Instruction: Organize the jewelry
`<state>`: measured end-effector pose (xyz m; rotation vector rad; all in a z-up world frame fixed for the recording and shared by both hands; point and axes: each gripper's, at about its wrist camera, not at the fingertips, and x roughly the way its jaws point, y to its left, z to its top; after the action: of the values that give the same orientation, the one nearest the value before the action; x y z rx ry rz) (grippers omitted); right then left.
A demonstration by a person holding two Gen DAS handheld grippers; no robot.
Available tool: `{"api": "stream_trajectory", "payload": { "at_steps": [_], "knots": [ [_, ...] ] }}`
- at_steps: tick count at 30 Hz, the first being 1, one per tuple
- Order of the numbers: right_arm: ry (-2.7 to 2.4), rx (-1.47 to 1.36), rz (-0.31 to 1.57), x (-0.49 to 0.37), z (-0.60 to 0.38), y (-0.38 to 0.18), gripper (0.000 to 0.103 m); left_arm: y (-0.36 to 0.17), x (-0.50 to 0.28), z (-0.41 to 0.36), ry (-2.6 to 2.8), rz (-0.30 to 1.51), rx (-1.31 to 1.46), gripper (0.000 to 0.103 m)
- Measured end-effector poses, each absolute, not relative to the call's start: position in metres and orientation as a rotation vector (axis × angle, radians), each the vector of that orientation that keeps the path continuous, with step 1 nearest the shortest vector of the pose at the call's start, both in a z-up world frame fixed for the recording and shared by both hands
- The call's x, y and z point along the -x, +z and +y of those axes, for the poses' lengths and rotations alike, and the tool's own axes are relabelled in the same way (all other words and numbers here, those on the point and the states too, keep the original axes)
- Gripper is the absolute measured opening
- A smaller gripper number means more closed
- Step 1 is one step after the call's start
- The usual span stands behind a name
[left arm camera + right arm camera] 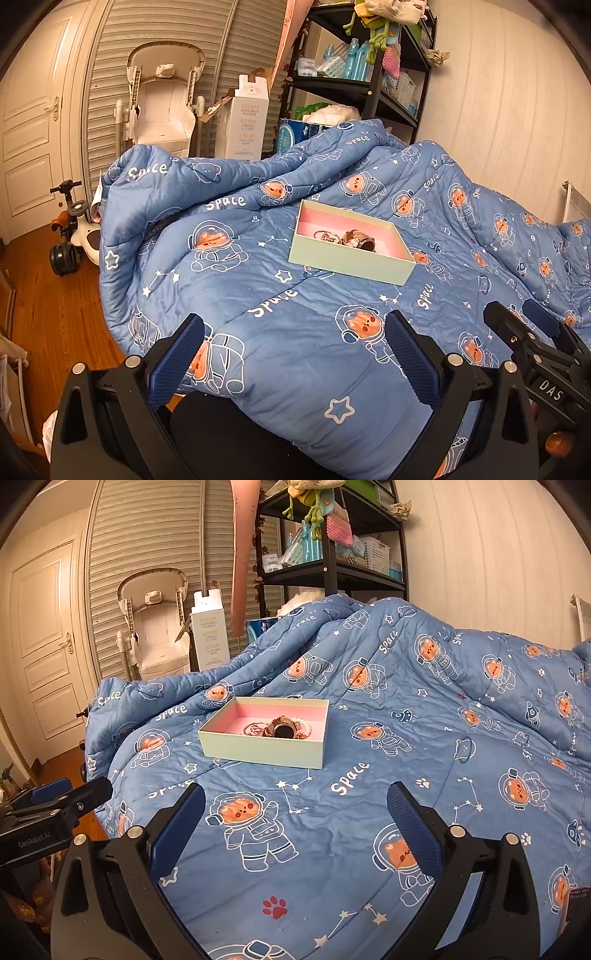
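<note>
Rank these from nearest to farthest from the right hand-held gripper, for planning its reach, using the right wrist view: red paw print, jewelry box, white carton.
1. Red paw print, on the quilt between the right hand-held gripper fingers.
2. Jewelry box, mid-quilt, ahead and slightly left.
3. White carton, beyond the bed, upper left.

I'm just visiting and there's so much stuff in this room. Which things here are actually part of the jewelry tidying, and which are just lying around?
Part of the job:
- open box on the quilt
- jewelry pile inside it
- left gripper, open, empty
- right gripper, open, empty

Just lying about:
- blue space quilt
- black shelf with bottles
- baby chair
- white carton
- ride-on toy
</note>
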<state>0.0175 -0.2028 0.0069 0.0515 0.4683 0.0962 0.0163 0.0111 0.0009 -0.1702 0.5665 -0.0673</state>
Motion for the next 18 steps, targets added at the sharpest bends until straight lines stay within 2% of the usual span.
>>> {"api": "stream_trajectory", "payload": {
  "at_steps": [18],
  "knots": [
    [0.1, -0.044, 0.472, -0.0178, -0.2008, 0.0048, 0.097, 0.0007, -0.0164, 0.012, -0.065, 0.568, 0.174, 0.096]
  ]
}}
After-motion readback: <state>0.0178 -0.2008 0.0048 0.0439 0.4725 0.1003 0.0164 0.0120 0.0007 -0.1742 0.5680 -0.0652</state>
